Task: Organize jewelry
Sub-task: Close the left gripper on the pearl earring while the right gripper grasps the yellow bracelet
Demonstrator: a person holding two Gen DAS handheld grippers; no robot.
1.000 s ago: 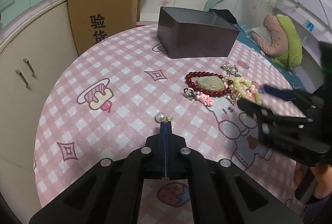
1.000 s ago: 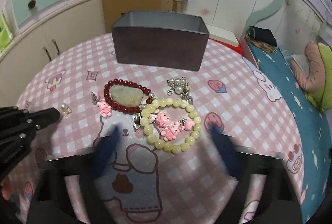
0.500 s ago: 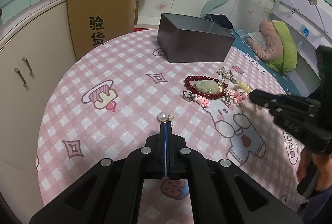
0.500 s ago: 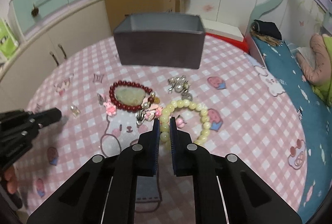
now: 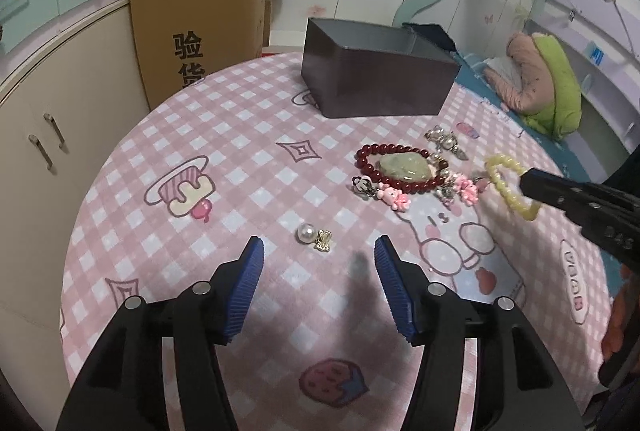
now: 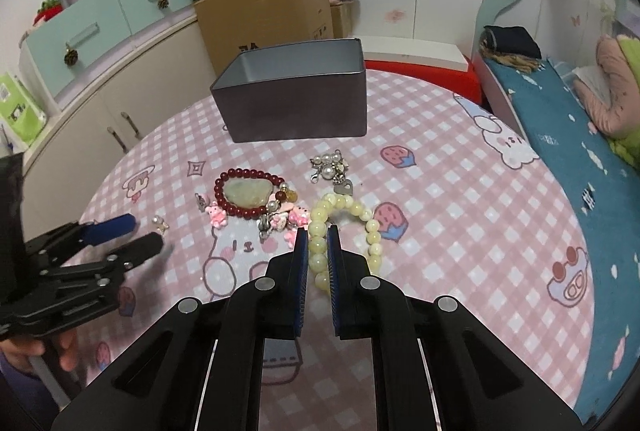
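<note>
My right gripper (image 6: 318, 236) is shut on the pale yellow bead bracelet (image 6: 370, 231), whose loop hangs from the pads. In the left wrist view the same bracelet (image 5: 500, 175) is lifted off the cloth by the right gripper (image 5: 528, 185). My left gripper (image 5: 319, 247) has its jaws opening; a pearl earring with a gold clasp (image 5: 306, 233) lies on the cloth just ahead of the tips, untouched. A dark red bead bracelet (image 6: 240, 173) rings a pale green stone (image 6: 246, 191). The open grey metal box (image 6: 296, 111) stands behind them.
Pink bear charms (image 6: 218, 215) and a pearl-and-silver charm cluster (image 6: 330, 169) lie near the red bracelet on the pink checked round table (image 5: 240, 151). A cardboard box (image 5: 200, 23) and cupboards stand behind on the left, a bed (image 6: 560, 119) on the right.
The left jaws have gone from shut to wide apart, with the pearl earring still on the cloth. The right jaws closed on the yellow bracelet and raised it.
</note>
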